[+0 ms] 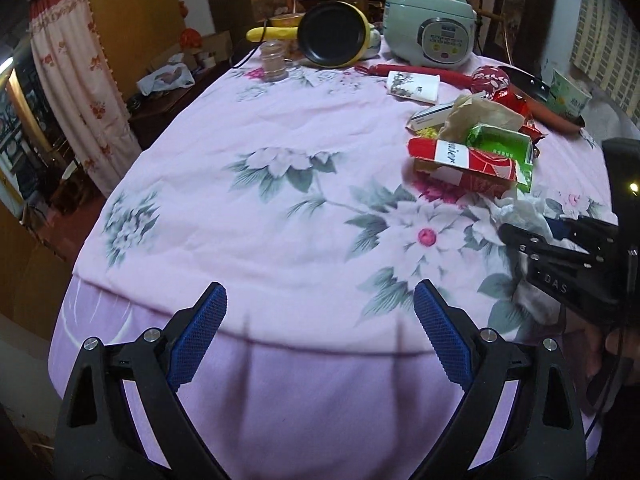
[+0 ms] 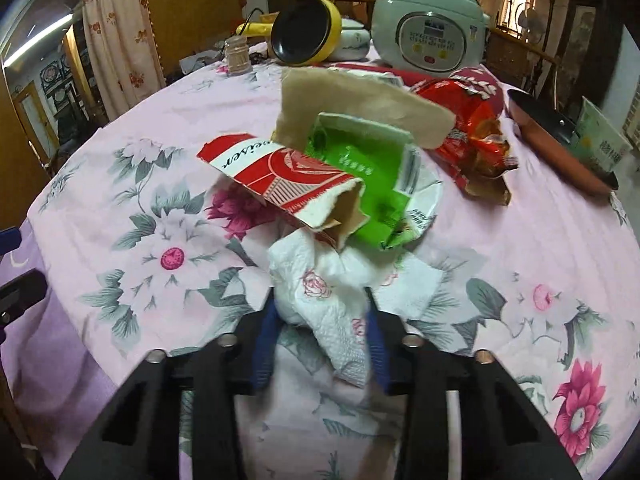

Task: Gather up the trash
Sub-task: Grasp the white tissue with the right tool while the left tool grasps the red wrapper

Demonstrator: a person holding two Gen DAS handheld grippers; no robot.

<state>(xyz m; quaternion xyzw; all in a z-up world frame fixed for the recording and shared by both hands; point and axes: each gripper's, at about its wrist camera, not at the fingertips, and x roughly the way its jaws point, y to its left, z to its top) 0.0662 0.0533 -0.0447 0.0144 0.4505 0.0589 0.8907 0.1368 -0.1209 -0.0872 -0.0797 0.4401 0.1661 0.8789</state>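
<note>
A crumpled white tissue (image 2: 316, 284) printed with pink roses lies on the flowered pink tablecloth (image 2: 120, 184), and my right gripper (image 2: 320, 304) is shut on it, blue pads pressing both sides. Just behind the tissue sits a trash pile: a torn red-and-white carton (image 2: 280, 176), a flattened green carton (image 2: 360, 176), brown paper (image 2: 352, 104) and a red snack wrapper (image 2: 472, 136). My left gripper (image 1: 320, 292) hangs open over the table's near edge, nothing between its fingers. In the left wrist view the right gripper (image 1: 516, 240) shows at the right, by the tissue (image 1: 520, 208).
At the back stand a pale green rice cooker (image 2: 428, 36), a yellow pot (image 2: 308, 36) tipped on its side and a small jar (image 2: 236, 56). A copper pan (image 2: 560, 148) lies at the right. A paper cup (image 1: 414, 86) lies on its side. The cloth hangs over the near edge.
</note>
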